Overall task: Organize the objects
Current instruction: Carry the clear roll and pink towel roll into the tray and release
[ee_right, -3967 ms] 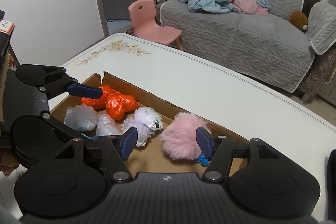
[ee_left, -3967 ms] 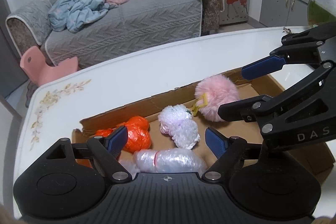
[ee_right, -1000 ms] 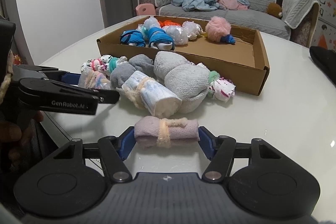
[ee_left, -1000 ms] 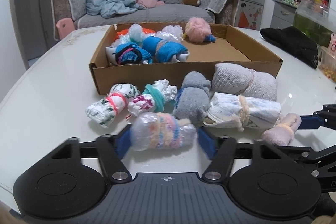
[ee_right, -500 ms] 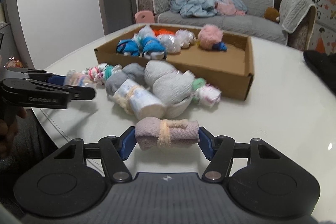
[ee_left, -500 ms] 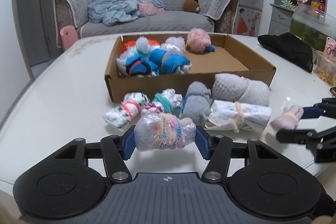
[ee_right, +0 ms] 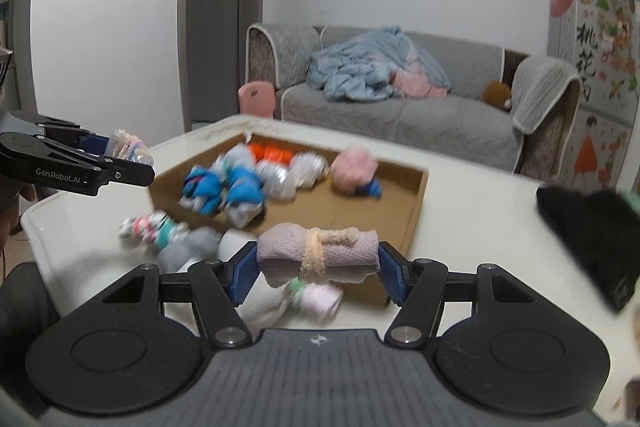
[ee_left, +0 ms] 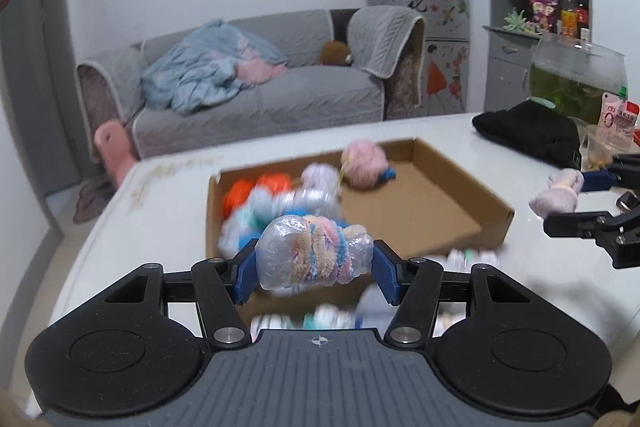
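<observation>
Table: white top [ee_right: 472, 227], cardboard box [ee_left: 460, 187] of bundles on it.
Left gripper [ee_left: 316, 263]: angled down, aloft over box's near wall, pads clamping plastic-wrapped pastel bundle [ee_left: 314, 253].
Right gripper [ee_right: 318, 269]: angled down, lifted, squeezing pink rolled cloth [ee_right: 318, 253].

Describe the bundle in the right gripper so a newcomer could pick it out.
Find the cardboard box on the white table. Held up in front of its near wall, the right gripper clamps a mauve knit roll, alone in having a fuzzy peach tie around it.

Grey sofa [ee_left: 256, 99] with blue blanket [ee_left: 200, 71]; pink chair [ee_right: 256, 99], black hat [ee_left: 528, 133], fishbowl [ee_left: 576, 79]
</observation>
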{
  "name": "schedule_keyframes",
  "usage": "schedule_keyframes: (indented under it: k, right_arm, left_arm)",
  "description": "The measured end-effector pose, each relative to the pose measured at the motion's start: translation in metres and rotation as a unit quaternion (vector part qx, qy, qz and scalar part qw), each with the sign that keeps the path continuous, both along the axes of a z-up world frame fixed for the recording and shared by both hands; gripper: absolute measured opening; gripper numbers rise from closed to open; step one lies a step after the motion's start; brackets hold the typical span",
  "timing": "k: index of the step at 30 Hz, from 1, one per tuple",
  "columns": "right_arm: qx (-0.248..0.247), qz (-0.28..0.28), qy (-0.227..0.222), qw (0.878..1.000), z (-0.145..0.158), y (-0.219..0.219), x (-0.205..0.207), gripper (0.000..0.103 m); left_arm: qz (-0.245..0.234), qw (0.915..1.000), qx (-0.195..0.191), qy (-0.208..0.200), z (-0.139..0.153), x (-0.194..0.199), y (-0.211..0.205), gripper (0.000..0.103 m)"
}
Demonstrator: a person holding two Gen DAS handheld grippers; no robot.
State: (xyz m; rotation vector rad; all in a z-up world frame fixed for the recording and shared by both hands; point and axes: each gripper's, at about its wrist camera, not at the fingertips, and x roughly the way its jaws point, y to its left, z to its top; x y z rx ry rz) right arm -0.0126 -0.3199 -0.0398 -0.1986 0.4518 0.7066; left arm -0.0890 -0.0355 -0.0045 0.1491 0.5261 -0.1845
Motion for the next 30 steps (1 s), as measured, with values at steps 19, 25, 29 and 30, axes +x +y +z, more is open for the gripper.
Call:
schedule_keyframes:
  k: [19,25,29,30]
  right_arm:
    - [-0.059,0.073,-0.027,0.995,0.021,0.049,0.133,0.06]
    - [-0.091,0.098,0.002,0.991,-0.001,0.07,0.169,0.06]
    - [-0.123,0.112,0.02,0.986,-0.017,0.082,0.184,0.059]
    - [-0.13,0.114,0.021,0.985,-0.021,0.085,0.188,0.06]
  left_arm:
    - [-0.101,0.9936,0.021,0.045,0.001,0.16,-0.075,0.064]
    - [-0.091,0.9904,-0.006,0.104,-0.038,0.206,-0.076,0.064]
    - [-0.084,0.9877,-0.014,0.131,-0.055,0.221,-0.072,0.064]
    - [-0.083,0.9872,-0.014,0.136,-0.057,0.223,-0.072,0.064]
